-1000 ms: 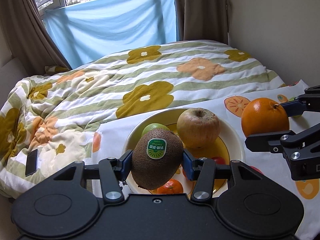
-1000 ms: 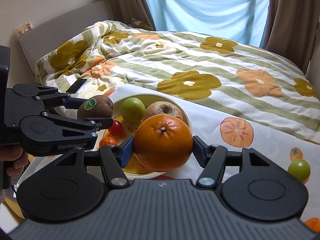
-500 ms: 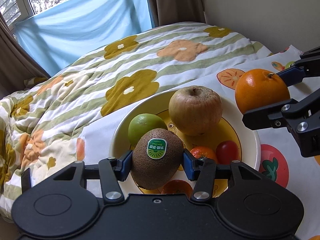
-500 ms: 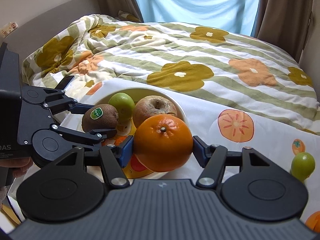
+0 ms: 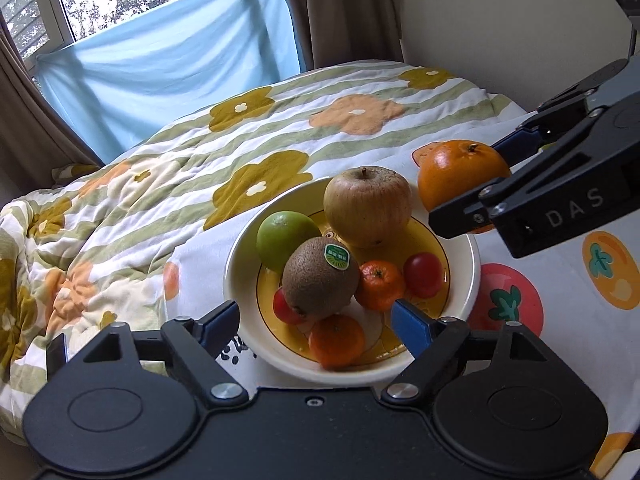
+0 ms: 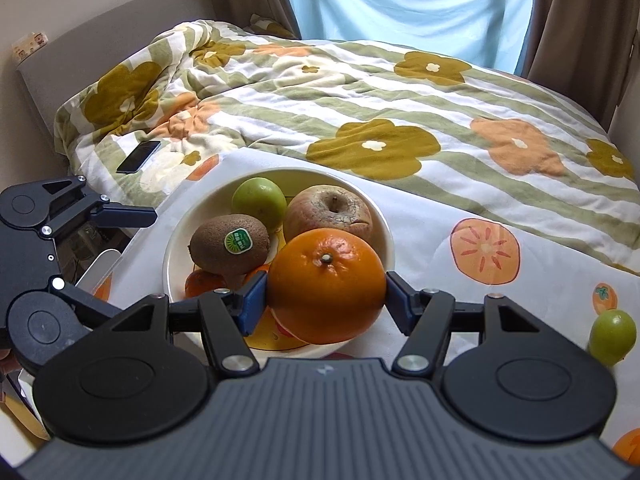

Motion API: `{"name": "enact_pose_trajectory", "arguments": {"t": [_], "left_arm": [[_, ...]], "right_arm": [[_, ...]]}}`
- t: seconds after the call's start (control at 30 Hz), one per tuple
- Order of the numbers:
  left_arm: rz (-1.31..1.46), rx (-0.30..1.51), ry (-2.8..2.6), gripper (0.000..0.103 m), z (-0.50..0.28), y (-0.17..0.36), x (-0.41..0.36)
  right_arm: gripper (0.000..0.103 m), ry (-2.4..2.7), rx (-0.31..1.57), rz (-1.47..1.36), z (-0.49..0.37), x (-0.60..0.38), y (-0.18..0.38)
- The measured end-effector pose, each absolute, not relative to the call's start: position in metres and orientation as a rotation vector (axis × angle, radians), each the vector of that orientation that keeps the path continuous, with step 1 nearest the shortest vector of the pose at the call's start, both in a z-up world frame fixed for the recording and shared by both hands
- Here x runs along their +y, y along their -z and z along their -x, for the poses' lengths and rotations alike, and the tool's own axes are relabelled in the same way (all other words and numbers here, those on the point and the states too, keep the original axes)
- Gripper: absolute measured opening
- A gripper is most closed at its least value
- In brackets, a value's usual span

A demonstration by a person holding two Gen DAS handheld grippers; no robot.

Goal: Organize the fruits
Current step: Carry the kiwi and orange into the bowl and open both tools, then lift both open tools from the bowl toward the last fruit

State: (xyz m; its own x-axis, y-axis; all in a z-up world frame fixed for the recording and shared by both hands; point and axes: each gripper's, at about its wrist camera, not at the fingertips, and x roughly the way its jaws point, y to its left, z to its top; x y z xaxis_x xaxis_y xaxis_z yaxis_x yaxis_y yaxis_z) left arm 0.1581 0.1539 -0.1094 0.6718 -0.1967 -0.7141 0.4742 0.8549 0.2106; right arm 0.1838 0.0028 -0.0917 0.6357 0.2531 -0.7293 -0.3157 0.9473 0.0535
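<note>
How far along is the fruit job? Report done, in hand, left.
Done: kiwi, apple, a green fruit and small fruits sit in the bowl; left gripper is open. In hand: right gripper clamps the orange. Left: loose green fruit on the cloth.

Soft daylight comes in through the window point(image 5: 120, 4) behind the blue curtain point(image 6: 404, 4), leaving both views evenly bright with only faint shadows. The orange point(image 6: 326, 285) shows a mild sheen, with no harsh glare. Fisheye bending is strong at the edges, corners vignette dark, and focus is sharp apart from slight blur at the frame margins.
</note>
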Motion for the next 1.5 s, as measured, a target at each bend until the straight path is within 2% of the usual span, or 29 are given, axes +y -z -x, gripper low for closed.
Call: {"name": "enact_pose_trajectory", "arguments": {"t": [0.67, 0.73, 0.8, 0.83, 1.5], "left_arm": [[-0.359, 0.785, 0.352, 0.088, -0.129, 0.123, 0.169], [-0.359, 0.783, 0.353, 0.088, -0.128, 0.124, 0.168], [-0.359, 0.78, 0.354, 0.088, -0.129, 0.123, 0.166], [-0.358, 0.779, 0.356, 0.088, -0.13, 0.123, 0.166], [-0.328, 0.737, 0.304, 0.088, -0.107, 0.095, 0.148]], "right_arm": [[0.078, -0.453, 0.854, 0.118, -0.179, 0.051, 0.121], [0.082, -0.46, 0.826, 0.117, -0.176, 0.051, 0.118], [0.101, -0.44, 0.798, 0.143, -0.175, 0.051, 0.114], [0.102, -0.431, 0.789, 0.152, -0.174, 0.051, 0.113], [0.102, -0.399, 0.748, 0.103, -0.144, 0.011, 0.076]]}}
